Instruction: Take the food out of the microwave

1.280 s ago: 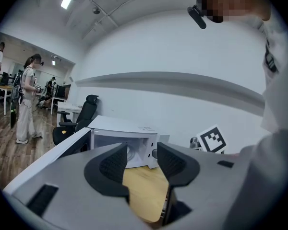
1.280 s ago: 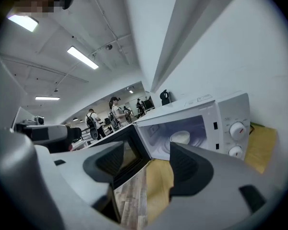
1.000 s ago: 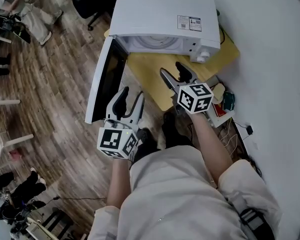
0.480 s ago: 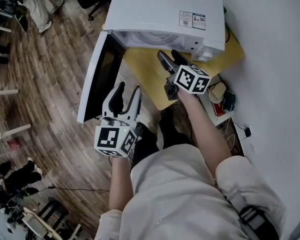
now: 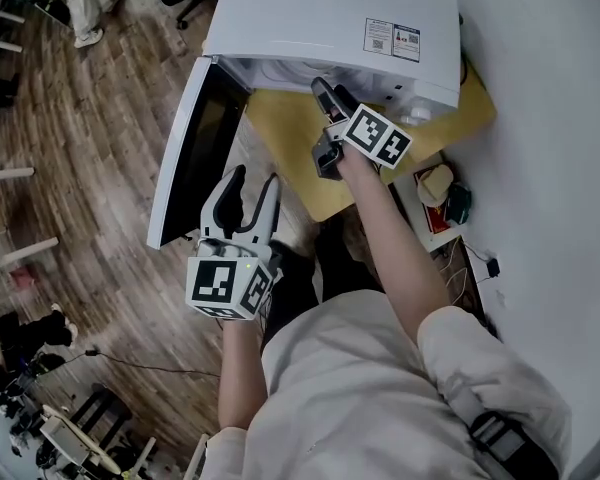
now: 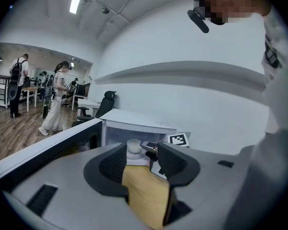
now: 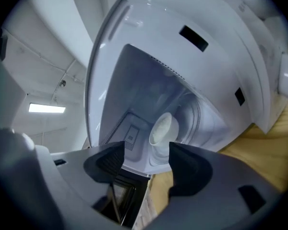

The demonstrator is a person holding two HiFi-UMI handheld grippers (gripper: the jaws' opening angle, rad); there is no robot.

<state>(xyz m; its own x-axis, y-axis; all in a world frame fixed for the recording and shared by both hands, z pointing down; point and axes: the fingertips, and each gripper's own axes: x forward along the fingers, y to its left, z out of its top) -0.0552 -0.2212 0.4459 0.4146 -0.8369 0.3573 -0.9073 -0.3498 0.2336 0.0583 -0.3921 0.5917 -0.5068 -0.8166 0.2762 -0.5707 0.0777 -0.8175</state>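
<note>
The microwave's door [image 5: 195, 138] hangs swung out to the left. The left gripper [image 5: 255, 180] hovers near the person, low beside that door and short of the yellow bench [image 5: 285, 143], jaws apart with nothing between them. It is well back from the oven.

Further right, the right gripper [image 5: 328, 90] is at the mouth of the white microwave [image 5: 310, 18], jaws apart and empty. The food, a small white cup [image 7: 162, 128], stands deep in the chamber on the round turntable. It lies straight ahead of these jaws, lined up with their gap but beyond their tips.

The right gripper is clearly the nearer one. It looks rolled over, so its gap runs slantwise to the upright cup. The reach probably needs a push inward and some levelling before the jaws close on the cup's sides.
</note>
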